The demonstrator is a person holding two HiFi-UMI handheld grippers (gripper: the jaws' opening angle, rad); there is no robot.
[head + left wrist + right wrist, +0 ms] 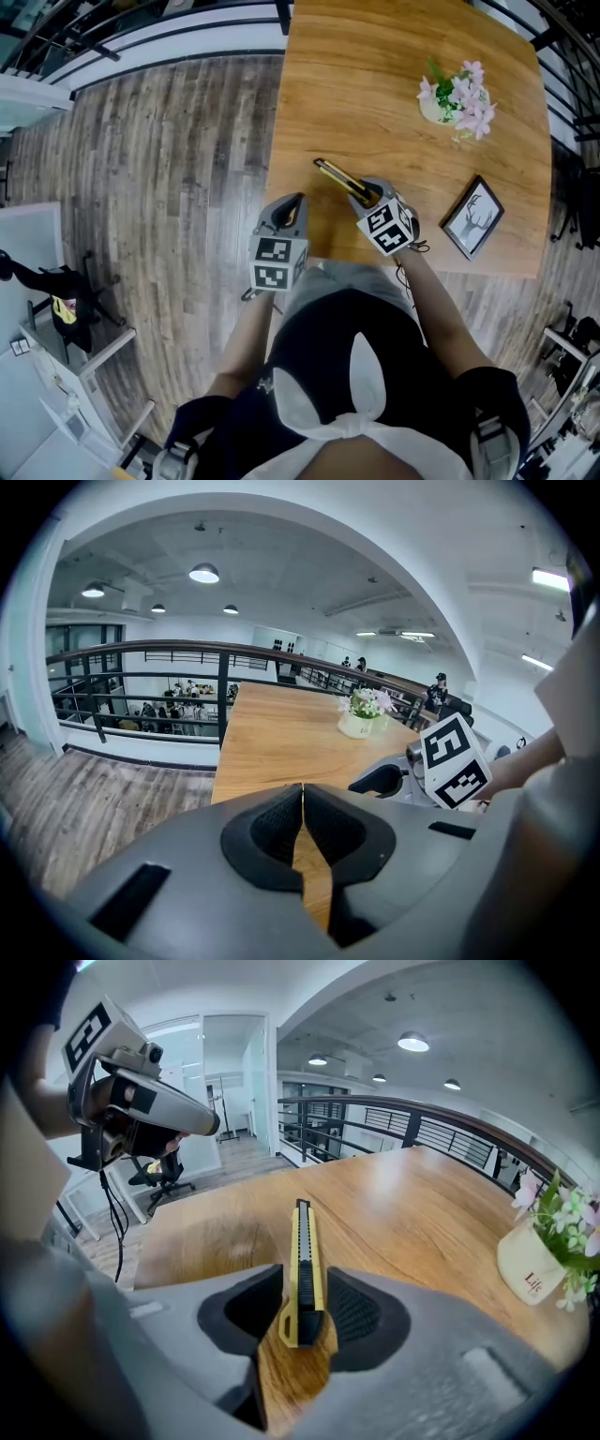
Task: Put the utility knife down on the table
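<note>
Two grey handheld grippers, each carrying a cube with square markers, reach over the near edge of a light wooden table in the head view. The left gripper hangs over the table's near left corner, beside the grey plank floor. The right gripper sits just to its right, with a slim yellow-and-black utility knife running out from its tips across the wood. Farther along the table stands a white pot of pink flowers, and a black-framed picture of an antlered deer head lies near the right edge, well apart from the knife. In the left gripper view, the dark ribbed pads meet at their tips with nothing between them. Past them are the tabletop, the flower pot and the right gripper's marker cube, and a dark metal railing runs behind the table. In the right gripper view, the jaws stand wide apart and the knife lies lengthwise between them on the wood, its butt end level with the pads. A clear gap shows on its left side and a narrower one on its right, so neither pad clamps it. The left gripper hangs at the upper left of this view, off the table's edge.
</note>
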